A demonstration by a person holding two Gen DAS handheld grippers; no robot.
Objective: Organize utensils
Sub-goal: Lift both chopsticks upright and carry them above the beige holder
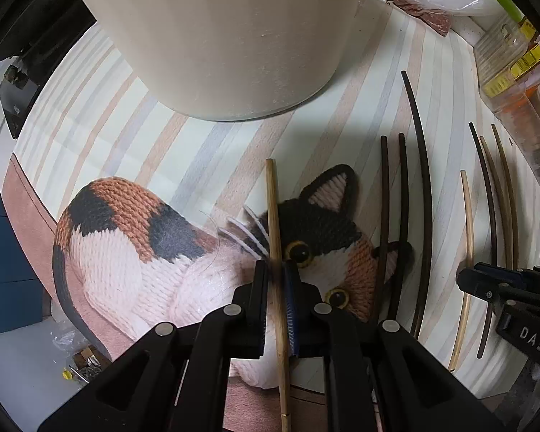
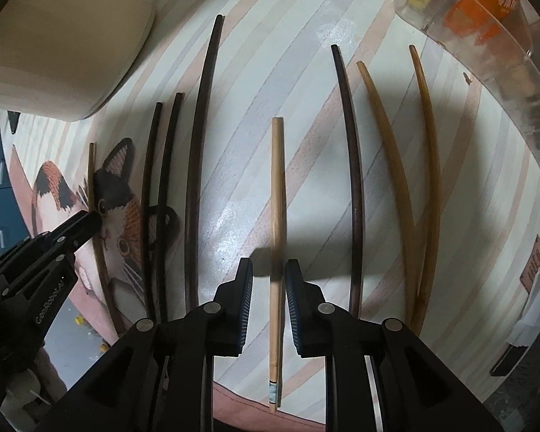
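Mostly a striped mat (image 2: pixel 234 187) covers the worktop, with a knitted calico cat print (image 1: pixel 133 252) as landmark. Behind the cat stands a big cream pot (image 1: pixel 234 36); clear plastic packaging (image 2: pixel 486 36) sits far side from the cat, contents possibly sauce packets, too blurred. Dark chopsticks (image 2: pixel 198 165) lie in a row just beside the cat's ear; past them another dark stick (image 2: pixel 352 180), then two amber ones (image 2: pixel 424 180). Left gripper (image 1: pixel 278 277) jaws clenched on a light wooden chopstick (image 1: pixel 274 216) lying over the cat's face. Right gripper (image 2: pixel 269 273), well away from the cat: jaws slack, pads off a second light chopstick (image 2: pixel 277 187) that lies between them on the mat.
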